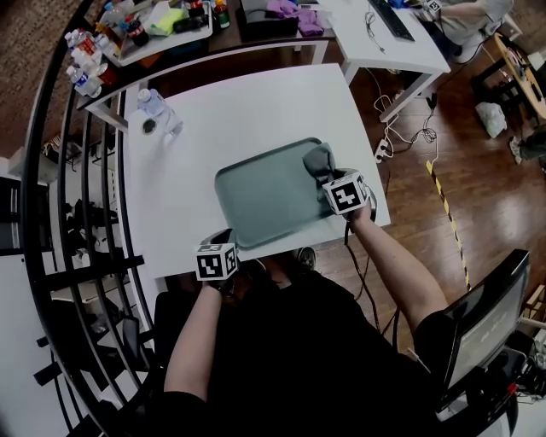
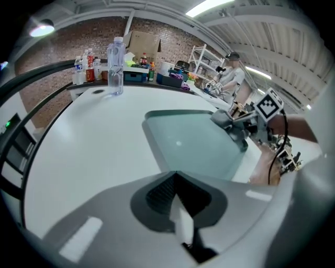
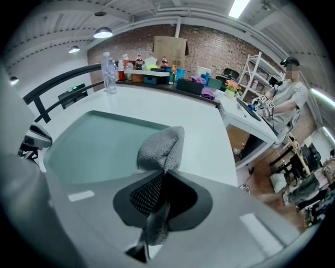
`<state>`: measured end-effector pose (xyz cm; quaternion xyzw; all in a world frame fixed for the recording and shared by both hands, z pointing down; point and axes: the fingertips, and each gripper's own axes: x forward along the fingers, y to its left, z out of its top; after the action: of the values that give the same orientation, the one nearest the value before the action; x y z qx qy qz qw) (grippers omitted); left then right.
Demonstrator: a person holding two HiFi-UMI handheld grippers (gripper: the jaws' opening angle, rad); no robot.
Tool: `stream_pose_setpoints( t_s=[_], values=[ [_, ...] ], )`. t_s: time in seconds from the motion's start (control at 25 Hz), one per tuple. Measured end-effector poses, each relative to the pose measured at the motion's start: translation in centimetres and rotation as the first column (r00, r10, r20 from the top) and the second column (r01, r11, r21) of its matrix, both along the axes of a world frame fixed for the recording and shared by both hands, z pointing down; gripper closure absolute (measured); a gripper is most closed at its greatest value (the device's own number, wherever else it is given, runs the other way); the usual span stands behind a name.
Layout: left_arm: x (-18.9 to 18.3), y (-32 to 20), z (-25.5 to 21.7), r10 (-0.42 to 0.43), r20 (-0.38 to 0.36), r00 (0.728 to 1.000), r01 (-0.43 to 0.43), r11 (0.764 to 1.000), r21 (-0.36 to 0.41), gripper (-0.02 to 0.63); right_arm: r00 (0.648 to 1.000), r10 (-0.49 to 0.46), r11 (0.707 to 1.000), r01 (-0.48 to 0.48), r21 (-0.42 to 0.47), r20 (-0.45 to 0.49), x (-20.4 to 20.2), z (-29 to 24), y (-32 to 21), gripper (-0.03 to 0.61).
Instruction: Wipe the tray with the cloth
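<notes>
A teal tray [image 1: 264, 201] lies on the white table [image 1: 239, 111], near its front edge. My right gripper [image 1: 330, 177] is shut on a grey cloth [image 1: 318, 160], which is bunched over the tray's far right corner. In the right gripper view the cloth [image 3: 159, 149] bulges out of the closed jaws above the tray [image 3: 99, 144]. My left gripper [image 1: 225, 241] sits at the tray's near left corner with its jaws shut. In the left gripper view the tray [image 2: 193, 141] runs under the tips [image 2: 175, 174]; I cannot tell whether they pinch its rim.
A clear water bottle [image 1: 158, 111] stands at the table's far left corner. The table's right edge [image 1: 375, 188] drops off just beyond the tray. A cluttered shelf [image 1: 153, 26] and a second white desk [image 1: 384, 34] lie behind. A black railing [image 1: 51, 213] curves along the left.
</notes>
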<state>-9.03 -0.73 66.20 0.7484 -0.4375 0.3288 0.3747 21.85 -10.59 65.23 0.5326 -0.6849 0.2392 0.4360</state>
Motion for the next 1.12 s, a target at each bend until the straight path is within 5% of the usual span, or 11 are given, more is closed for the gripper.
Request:
stream_pose_setpoints(
  t_s=[0.2,0.68,1.12],
  values=[
    [0.4,0.4,0.0,-0.001,0.005,1.0,0.001,1.0,-0.008,0.591,0.998,-0.013,0.998,0.017,-0.064,0.064,-2.5,1.4,1.5,0.558],
    [0.8,0.1,-0.4,-0.003,-0.006,1.0,0.003,1.0,-0.006,0.591,0.958,-0.204,0.969,0.227,-0.098,0.202,-17.9,1.2,5.5,0.557],
    [1.5,-0.4,0.4,-0.001,-0.023,1.0,0.001,1.0,-0.005,0.591,0.869,-0.406,0.882,0.454,-0.127,0.284,-26.9,1.5,9.5,0.557]
  ],
)
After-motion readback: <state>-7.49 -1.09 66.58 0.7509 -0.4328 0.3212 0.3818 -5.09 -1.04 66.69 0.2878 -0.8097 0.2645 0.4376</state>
